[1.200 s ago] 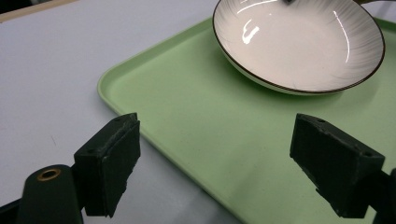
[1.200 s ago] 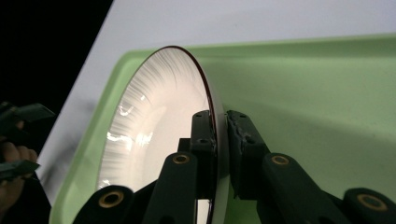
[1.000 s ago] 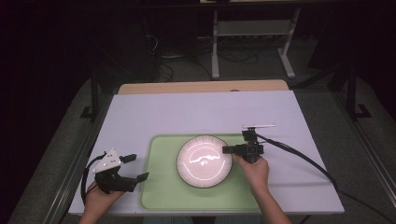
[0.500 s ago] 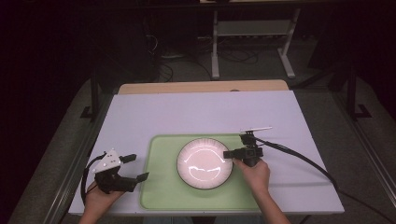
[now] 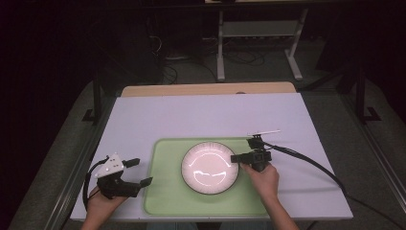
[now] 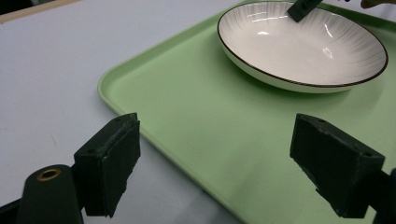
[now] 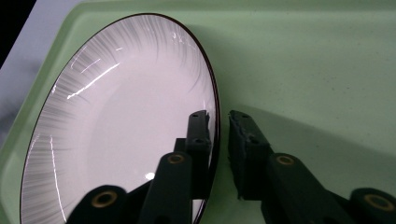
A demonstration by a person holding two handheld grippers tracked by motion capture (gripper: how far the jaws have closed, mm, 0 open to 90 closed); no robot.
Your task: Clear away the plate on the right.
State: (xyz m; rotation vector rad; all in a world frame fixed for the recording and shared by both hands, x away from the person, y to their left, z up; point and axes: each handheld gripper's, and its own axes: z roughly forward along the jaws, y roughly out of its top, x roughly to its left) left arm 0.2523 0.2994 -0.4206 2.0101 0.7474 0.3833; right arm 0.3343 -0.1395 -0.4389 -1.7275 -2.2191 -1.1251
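A white plate [image 5: 209, 167] with a thin dark rim and fine grey streaks lies flat on a pale green tray [image 5: 167, 201]. My right gripper [image 5: 235, 158] reaches it from the right. In the right gripper view my right gripper [image 7: 219, 140] is shut on the plate [image 7: 116, 135] at the rim, one jaw inside the bowl and the other outside over the tray [image 7: 317, 70]. My left gripper [image 5: 139, 172] stands open at the tray's left edge. The left gripper view shows my left gripper [image 6: 215, 172] with nothing between its jaws, above the tray's [image 6: 196, 121] near corner, the plate [image 6: 299, 46] farther off.
The tray sits on a white table [image 5: 210, 115] with a wooden strip [image 5: 206, 89] along its far edge. A black cable [image 5: 311, 165] trails right from the right gripper across the table. Metal stand legs [image 5: 221, 48] are on the floor behind.
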